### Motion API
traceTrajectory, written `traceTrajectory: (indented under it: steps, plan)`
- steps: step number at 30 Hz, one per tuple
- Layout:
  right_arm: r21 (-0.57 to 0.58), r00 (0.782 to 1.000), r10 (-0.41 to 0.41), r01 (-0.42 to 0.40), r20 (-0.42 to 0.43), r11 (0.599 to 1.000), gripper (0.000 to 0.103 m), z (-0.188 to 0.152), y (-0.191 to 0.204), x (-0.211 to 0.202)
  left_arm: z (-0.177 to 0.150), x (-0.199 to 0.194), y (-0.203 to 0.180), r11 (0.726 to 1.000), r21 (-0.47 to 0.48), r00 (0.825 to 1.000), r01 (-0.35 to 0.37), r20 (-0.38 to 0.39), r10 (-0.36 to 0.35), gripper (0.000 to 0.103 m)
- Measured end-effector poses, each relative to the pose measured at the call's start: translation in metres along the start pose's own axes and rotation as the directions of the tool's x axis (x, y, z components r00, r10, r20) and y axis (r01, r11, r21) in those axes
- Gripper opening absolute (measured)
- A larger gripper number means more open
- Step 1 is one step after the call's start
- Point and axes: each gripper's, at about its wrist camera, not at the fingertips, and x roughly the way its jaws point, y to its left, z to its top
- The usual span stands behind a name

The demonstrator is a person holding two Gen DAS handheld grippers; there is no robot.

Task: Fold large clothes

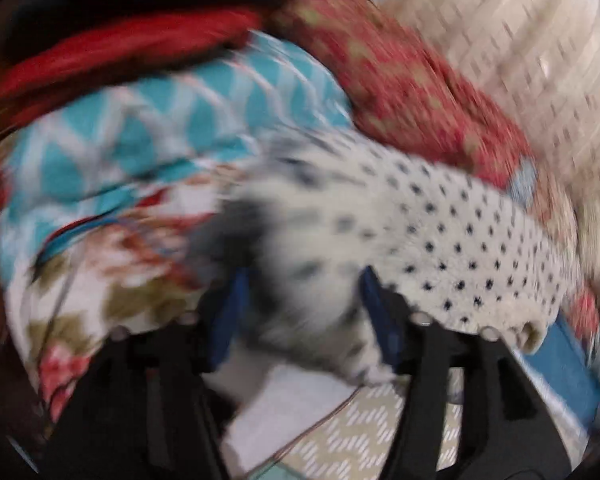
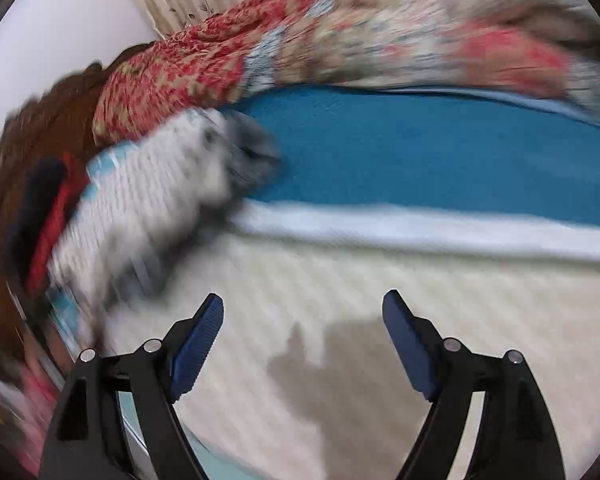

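Observation:
A white garment with black dots [image 1: 452,236] lies across a pile of clothes and hangs down between the fingers of my left gripper [image 1: 304,280]. The blue pads [image 1: 376,300] stand apart with a bunched fold of it between them; motion blur hides whether they press it. In the right wrist view the same white garment [image 2: 156,200] is a blurred bundle at the left. My right gripper [image 2: 302,308] is open and empty above a cream patterned bedcover [image 2: 420,292].
The pile holds a teal-and-white patterned cloth [image 1: 172,120], a red printed cloth [image 1: 412,84] and a floral cloth [image 1: 112,280]. A blue sheet [image 2: 440,152] covers the bed. A cream woven surface [image 1: 540,60] is at the right.

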Motion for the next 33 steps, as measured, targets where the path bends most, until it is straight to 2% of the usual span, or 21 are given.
traceTrajectory:
  steps: [2, 3, 5, 8, 10, 12, 14, 17, 19, 20, 21, 22, 24, 29, 30, 33]
  plan:
    - [0.022, 0.999, -0.046, 0.046, 0.000, 0.999, 0.075, -0.069, -0.044, -0.045, -0.011, -0.023, 0.013, 0.997, -0.062, 0.999, -0.034, 0.035, 0.037, 0.058]
    - [0.052, 0.998, -0.064, 0.064, 0.006, 0.997, 0.075, -0.101, -0.063, -0.063, -0.023, -0.035, 0.014, 0.995, -0.084, 0.998, -0.057, 0.032, 0.060, 0.058]
    - [0.089, 0.991, -0.134, 0.136, -0.024, 0.987, 0.075, -0.143, -0.091, -0.076, -0.045, -0.046, 0.004, 0.995, -0.070, 0.997, -0.077, -0.014, 0.076, 0.058]
    - [0.128, 0.976, -0.207, 0.215, -0.074, 0.968, 0.075, -0.188, -0.116, -0.086, -0.090, -0.075, -0.038, 1.000, 0.018, 0.998, -0.003, -0.069, 0.004, 0.058]
    - [0.160, 0.974, -0.211, 0.221, -0.080, 0.962, 0.075, -0.208, -0.128, -0.095, -0.123, -0.083, -0.075, 0.995, 0.086, 0.991, 0.056, -0.124, -0.045, 0.058]
    - [0.168, 0.973, -0.220, 0.229, -0.071, 0.959, 0.075, -0.221, -0.135, -0.105, -0.160, -0.093, -0.108, 0.984, 0.116, 0.975, 0.133, -0.193, -0.110, 0.058]
    - [0.146, 0.968, -0.246, 0.251, -0.048, 0.957, 0.075, -0.228, -0.132, -0.115, -0.206, -0.102, -0.144, 0.964, 0.148, 0.944, 0.219, -0.281, -0.171, 0.058]
    - [0.141, 0.954, -0.294, 0.284, 0.058, 0.948, 0.075, -0.243, -0.133, -0.144, -0.263, -0.113, -0.189, 0.930, 0.209, 0.907, 0.302, -0.363, -0.212, 0.058]
    - [0.169, 0.929, -0.330, 0.302, 0.170, 0.938, 0.081, -0.254, -0.132, -0.163, -0.299, -0.126, -0.216, 0.900, 0.270, 0.894, 0.342, -0.387, -0.224, 0.058]
    - [0.181, 0.925, -0.328, 0.294, 0.193, 0.938, 0.090, -0.256, -0.138, -0.167, -0.318, -0.134, -0.230, 0.877, 0.307, 0.886, 0.370, -0.401, -0.233, 0.059]
    - [0.202, 0.926, -0.322, 0.283, 0.198, 0.938, 0.091, -0.259, -0.143, -0.170, -0.329, -0.138, -0.236, 0.867, 0.319, 0.881, 0.383, -0.407, -0.240, 0.059]
    - [0.216, 0.928, -0.322, 0.281, 0.187, 0.935, 0.091, -0.257, -0.146, -0.167, -0.347, -0.145, -0.247, 0.849, 0.333, 0.869, 0.410, -0.425, -0.253, 0.058]
    - [0.232, 0.925, -0.345, 0.304, 0.160, 0.924, 0.091, -0.259, -0.152, -0.166, -0.370, -0.151, -0.260, 0.823, 0.356, 0.852, 0.442, -0.454, -0.261, 0.059]
    - [0.207, 0.932, -0.328, 0.295, 0.151, 0.933, 0.091, -0.262, -0.148, -0.167, -0.405, -0.161, -0.278, 0.767, 0.433, 0.834, 0.473, -0.501, -0.232, 0.059]
    - [0.193, 0.935, -0.324, 0.294, 0.146, 0.936, 0.091, -0.261, -0.145, -0.166, -0.404, -0.162, -0.275, 0.765, 0.435, 0.834, 0.474, -0.500, -0.233, 0.059]
    - [0.170, 0.940, -0.313, 0.289, 0.137, 0.942, 0.091, -0.262, -0.139, -0.164, -0.396, -0.156, -0.269, 0.786, 0.417, 0.838, 0.457, -0.498, -0.222, 0.059]
